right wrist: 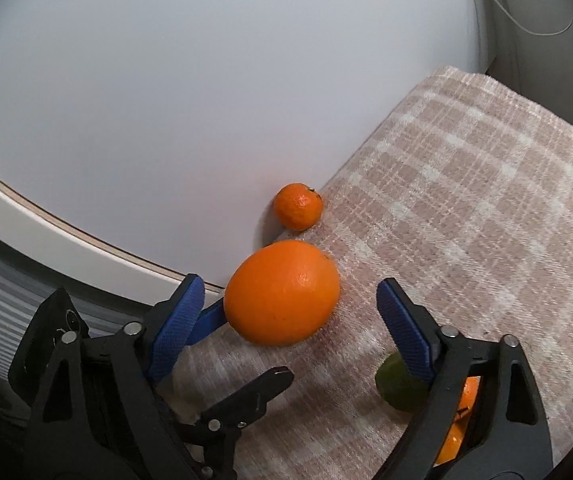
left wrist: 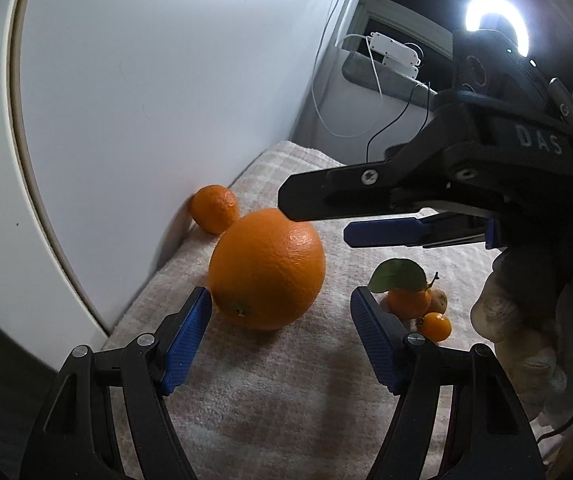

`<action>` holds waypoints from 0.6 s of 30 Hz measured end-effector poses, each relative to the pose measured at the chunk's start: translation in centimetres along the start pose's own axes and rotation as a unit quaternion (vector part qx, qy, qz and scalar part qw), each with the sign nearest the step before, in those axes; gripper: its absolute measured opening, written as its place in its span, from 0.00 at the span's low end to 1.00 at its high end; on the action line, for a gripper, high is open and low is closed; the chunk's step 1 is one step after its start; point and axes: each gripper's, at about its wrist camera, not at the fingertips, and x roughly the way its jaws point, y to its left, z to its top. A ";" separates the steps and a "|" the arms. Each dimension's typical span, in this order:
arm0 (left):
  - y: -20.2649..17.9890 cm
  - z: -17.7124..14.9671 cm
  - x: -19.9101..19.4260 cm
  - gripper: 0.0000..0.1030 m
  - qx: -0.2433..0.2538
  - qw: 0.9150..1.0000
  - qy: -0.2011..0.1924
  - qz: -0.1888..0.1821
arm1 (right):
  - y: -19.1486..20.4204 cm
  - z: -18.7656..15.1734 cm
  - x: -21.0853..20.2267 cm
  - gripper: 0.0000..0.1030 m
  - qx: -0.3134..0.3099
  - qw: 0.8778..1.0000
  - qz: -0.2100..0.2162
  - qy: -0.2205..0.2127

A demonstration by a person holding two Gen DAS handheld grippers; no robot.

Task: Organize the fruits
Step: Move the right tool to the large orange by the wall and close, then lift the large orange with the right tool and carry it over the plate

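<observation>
A large orange (left wrist: 267, 268) (right wrist: 282, 293) rests on a checked beige towel (left wrist: 270, 392) (right wrist: 466, 200). A small mandarin (left wrist: 213, 208) (right wrist: 298, 206) lies behind it against the white wall. My left gripper (left wrist: 282, 304) is open, its blue pads just short of the orange on either side. My right gripper (right wrist: 290, 294) is open around the orange's near side; in the left wrist view it reaches in from the right (left wrist: 314, 216) above the orange. A leafy mandarin (left wrist: 406, 296), a kumquat (left wrist: 436, 326) and a small brown fruit (left wrist: 440, 300) lie to the right.
A white wall panel (left wrist: 146, 80) (right wrist: 206, 80) borders the towel on the left. A gloved hand (left wrist: 526, 320) holds the right gripper. Cables and a white adapter (left wrist: 394, 50) sit on a ledge behind. A ring light (left wrist: 498, 16) glares at upper right.
</observation>
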 end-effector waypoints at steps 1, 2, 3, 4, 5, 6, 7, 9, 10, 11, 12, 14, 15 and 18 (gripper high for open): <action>0.0 0.0 0.1 0.69 -0.001 1.000 0.001 0.000 | -0.1 0.1 0.3 0.84 0.001 1.000 0.001 0.002; 0.0 0.1 0.2 0.69 -0.001 1.000 0.002 0.001 | -0.1 0.2 0.7 0.81 0.004 1.000 0.004 0.005; 0.1 0.1 0.3 0.69 -0.001 1.000 0.004 0.002 | -0.2 0.3 1.0 0.80 0.007 1.000 0.008 0.008; 0.1 0.2 0.4 0.69 -0.001 1.000 0.005 0.002 | -0.2 0.3 1.4 0.79 0.008 1.000 0.011 0.011; 0.1 0.2 0.5 0.69 0.000 1.000 0.006 0.003 | -0.2 0.3 1.6 0.77 0.009 1.000 0.011 0.014; 0.1 0.3 0.7 0.68 0.000 1.000 0.009 0.003 | -0.3 0.3 2.0 0.77 0.009 1.000 0.011 0.016; 0.1 0.3 0.8 0.68 -0.001 1.000 0.011 0.003 | -0.3 0.4 2.4 0.77 0.009 1.000 0.010 0.019; 0.1 0.6 1.1 0.67 -0.001 1.000 0.012 0.004 | -0.4 0.4 3.1 0.74 0.011 1.000 0.011 0.026; 0.1 0.6 1.1 0.67 -0.001 1.000 0.013 0.004 | -0.4 0.4 3.4 0.70 0.012 0.999 0.014 0.028; 0.0 1.0 1.6 0.66 -0.003 1.000 0.013 0.004 | -0.5 0.4 3.6 0.68 0.013 0.999 0.016 0.028; 0.1 1.1 1.7 0.64 -0.005 1.000 0.013 0.004 | -0.5 0.4 3.7 0.68 0.014 0.999 0.016 0.027; 0.2 1.2 1.7 0.62 -0.007 1.000 0.012 0.004 | -0.6 0.4 3.8 0.68 0.017 0.999 0.018 0.025; 0.3 1.2 1.7 0.60 -0.009 1.000 0.011 0.004 | -0.8 0.4 3.9 0.68 0.022 0.999 0.020 0.023; 0.4 1.2 1.7 0.59 -0.009 1.000 0.008 0.003 | -0.9 0.1 3.6 0.68 0.026 0.999 0.021 0.019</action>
